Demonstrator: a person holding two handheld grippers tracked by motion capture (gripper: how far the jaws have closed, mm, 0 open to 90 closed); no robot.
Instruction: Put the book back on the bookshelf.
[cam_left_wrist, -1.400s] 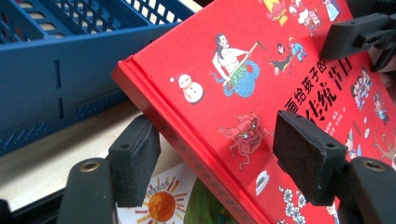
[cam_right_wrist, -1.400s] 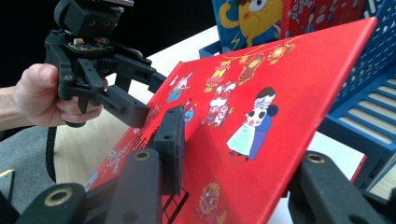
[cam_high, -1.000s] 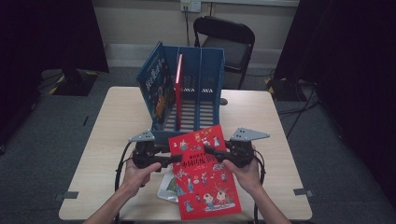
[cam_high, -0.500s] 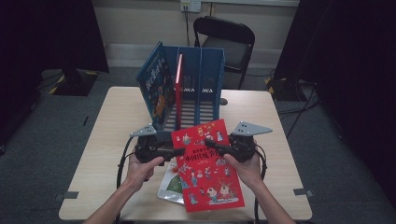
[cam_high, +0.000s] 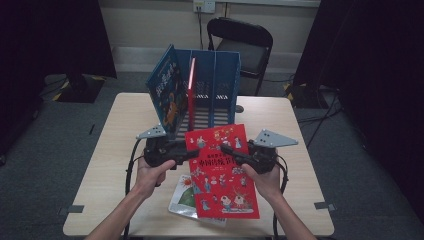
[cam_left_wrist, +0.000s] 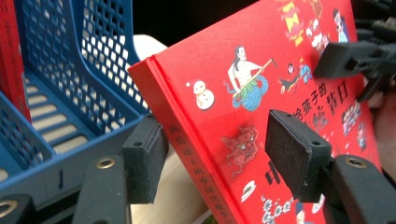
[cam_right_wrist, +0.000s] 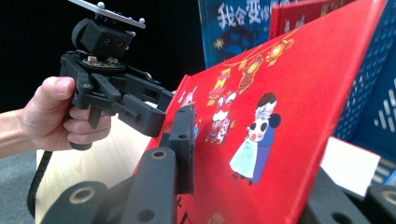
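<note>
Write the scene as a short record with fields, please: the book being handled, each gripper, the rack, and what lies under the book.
book: red picture book, lifted off the table and tilted
left gripper: jaws straddle the book's spine edge, have just been closing, pads not pressing
right gripper: jaws have just been closing on the book's right edge
rack: blue file rack, holds a blue book and a thin red book
under the book: another book flat on the table

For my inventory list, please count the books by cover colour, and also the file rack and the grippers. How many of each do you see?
Red books: 2 (held book, thin one in the rack)
Blue books: 1
White books: 1
Blue racks: 1
Grippers: 2 (left, right)
Total: 7
</note>
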